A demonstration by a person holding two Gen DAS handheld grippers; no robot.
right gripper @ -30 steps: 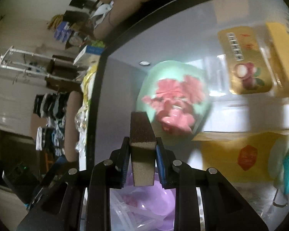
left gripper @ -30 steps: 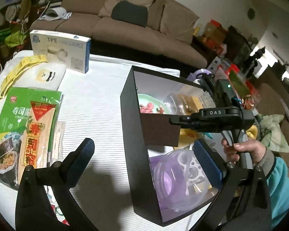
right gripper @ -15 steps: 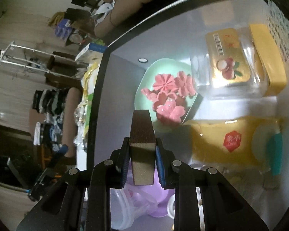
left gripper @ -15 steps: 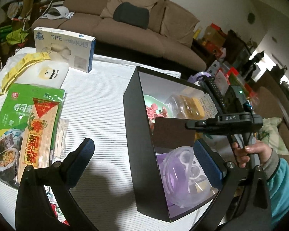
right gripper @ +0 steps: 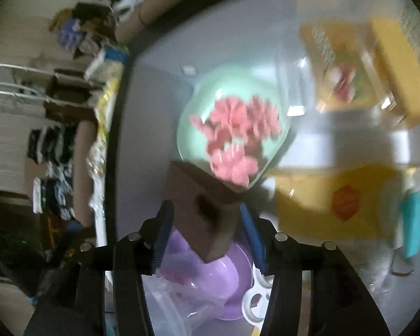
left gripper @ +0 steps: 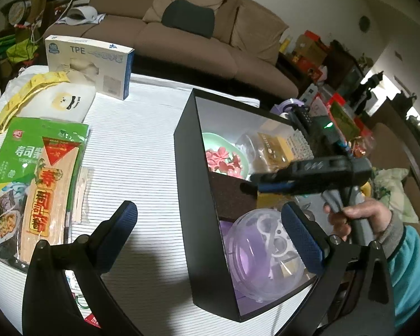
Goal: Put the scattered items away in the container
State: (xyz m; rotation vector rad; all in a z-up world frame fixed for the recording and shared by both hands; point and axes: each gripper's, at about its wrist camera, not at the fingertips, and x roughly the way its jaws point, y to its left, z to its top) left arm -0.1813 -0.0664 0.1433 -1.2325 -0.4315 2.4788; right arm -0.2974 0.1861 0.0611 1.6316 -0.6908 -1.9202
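Note:
The black container (left gripper: 198, 196) stands on the white table and holds a green plate with pink flowers (left gripper: 224, 156), a purple plastic bowl (left gripper: 260, 249) and yellow packets (right gripper: 336, 196). A brown sponge block (right gripper: 204, 210) lies tilted inside it, between the plate and the purple bowl; it also shows in the left wrist view (left gripper: 232, 198). My right gripper (right gripper: 207, 238) is open over the container, its fingers apart from the block. My left gripper (left gripper: 207, 229) is open and empty, its fingers astride the container's near wall.
A green sushi seaweed packet with a bamboo mat (left gripper: 33, 184), a white pouch (left gripper: 61, 103) and a TPE glove box (left gripper: 89, 67) lie on the table's left side. A brown sofa (left gripper: 187, 36) stands behind the table. Cluttered shelves stand at the right.
My right gripper has opened and let go of the brown sponge block, which has tipped over inside the container. The left gripper has hardly moved.

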